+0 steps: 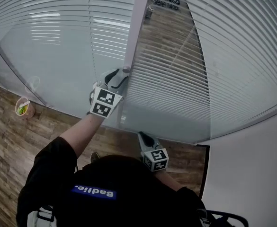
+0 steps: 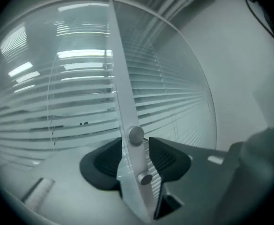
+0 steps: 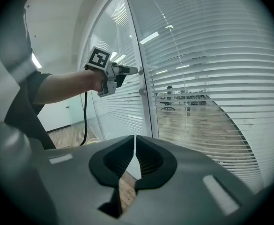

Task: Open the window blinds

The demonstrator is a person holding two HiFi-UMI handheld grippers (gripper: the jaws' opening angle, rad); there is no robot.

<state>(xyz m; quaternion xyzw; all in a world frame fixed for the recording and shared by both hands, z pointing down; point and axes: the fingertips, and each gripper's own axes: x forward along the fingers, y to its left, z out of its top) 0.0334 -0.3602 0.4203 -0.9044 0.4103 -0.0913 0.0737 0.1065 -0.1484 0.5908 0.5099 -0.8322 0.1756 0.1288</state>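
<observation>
- At the frame post, left claw released, jaws wide, straddling it; upper knob at its 12 o'clock, lower knob at 6.
- At 9 and 3 o'clock of the post: blinds.
- My call: centre one knob between the jaws, clench square, roll slowly; slip likely.
- At 5 o'clock of the left claw, right claw clenched, empty, idle.

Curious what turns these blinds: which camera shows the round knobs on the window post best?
The left gripper view: the knobs sit close up, at the left hand-held gripper's open jaws. The right gripper view shows them tiny and distant; the head view barely shows them.
</observation>
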